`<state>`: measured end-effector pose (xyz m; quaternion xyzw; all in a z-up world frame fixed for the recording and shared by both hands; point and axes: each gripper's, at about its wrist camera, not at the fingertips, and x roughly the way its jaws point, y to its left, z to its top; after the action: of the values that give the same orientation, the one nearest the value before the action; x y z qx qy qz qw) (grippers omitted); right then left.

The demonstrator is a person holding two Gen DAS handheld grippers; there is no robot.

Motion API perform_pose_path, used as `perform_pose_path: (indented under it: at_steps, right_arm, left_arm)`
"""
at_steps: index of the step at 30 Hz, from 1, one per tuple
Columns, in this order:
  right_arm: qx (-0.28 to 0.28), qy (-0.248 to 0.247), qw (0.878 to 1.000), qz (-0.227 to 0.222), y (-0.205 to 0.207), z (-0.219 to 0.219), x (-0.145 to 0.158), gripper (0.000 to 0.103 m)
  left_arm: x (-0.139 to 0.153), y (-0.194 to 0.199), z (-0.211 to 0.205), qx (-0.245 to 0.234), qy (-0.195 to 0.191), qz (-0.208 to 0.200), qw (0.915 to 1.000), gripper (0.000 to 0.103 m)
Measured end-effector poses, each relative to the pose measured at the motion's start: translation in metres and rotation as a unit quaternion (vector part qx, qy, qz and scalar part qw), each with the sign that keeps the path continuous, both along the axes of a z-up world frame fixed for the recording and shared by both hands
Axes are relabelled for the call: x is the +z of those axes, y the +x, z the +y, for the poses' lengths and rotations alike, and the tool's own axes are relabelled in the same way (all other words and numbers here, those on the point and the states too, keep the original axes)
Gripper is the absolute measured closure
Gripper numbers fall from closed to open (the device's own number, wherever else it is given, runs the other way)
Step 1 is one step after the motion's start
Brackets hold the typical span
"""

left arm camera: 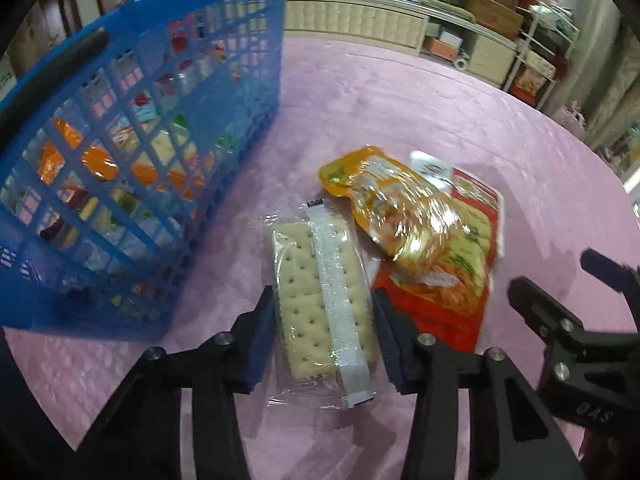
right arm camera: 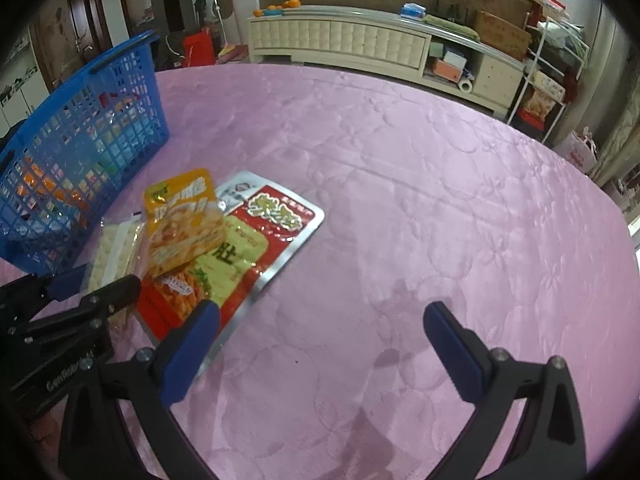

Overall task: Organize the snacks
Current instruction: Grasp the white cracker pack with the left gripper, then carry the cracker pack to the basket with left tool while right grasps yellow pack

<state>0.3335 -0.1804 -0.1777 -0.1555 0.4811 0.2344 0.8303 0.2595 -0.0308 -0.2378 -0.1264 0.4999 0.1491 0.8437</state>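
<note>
Now, left gripper (left arm camera: 324, 336) clamped on cracker pack (left arm camera: 320, 300), right gripper (right arm camera: 320, 320) spread apart over pink tablecloth (right arm camera: 400, 200).

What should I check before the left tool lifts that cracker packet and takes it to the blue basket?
1. Cracker packet sits between the left tool pads: ok.
2. Pads pressing the wrapper on both sides: ok, they look in contact.
3. Packet free of neighbours: ok, the yellow pouch rests on the red packet, not on the crackers.
4. Blue basket beside the packet, open at the top: ok.
5. Room left in the basket: cannot tell, snacks already show through the mesh.
6. Right tool open, holding nothing, off to one side: ok.
</note>
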Motion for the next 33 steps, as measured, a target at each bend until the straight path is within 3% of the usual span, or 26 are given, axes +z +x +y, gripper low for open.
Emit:
perform_pose_path:
  at_steps: [10,16,23,27,33]
  right_arm:
    - [0.02,-0.007,1.0,-0.019,-0.013,-0.002,0.013,0.0]
    - [0.048,0.008,0.998,-0.034,-0.02,0.008,0.03,0.0]
    - [0.079,0.057,0.995,-0.008,-0.015,0.032,0.037,0.0]
    - [0.124,0.03,0.992,-0.006,-0.009,0.057,0.03,0.0]
    - [0.176,-0.005,0.984,0.009,0.007,0.078,0.014,0.002]
  left_arm:
    - [0.022,-0.022,-0.013,-0.054,-0.004,-0.04,0.9977,0.06]
    - [0.06,-0.032,-0.013,-0.079,0.016,-0.089,0.9928,0.06]
    - [0.109,-0.049,0.012,-0.09,0.031,-0.138,0.9858,0.06]
    - [0.129,-0.054,0.032,-0.093,0.042,-0.156,0.9824,0.06]
    - [0.134,-0.053,0.071,-0.071,0.047,-0.152,0.9848,0.06]
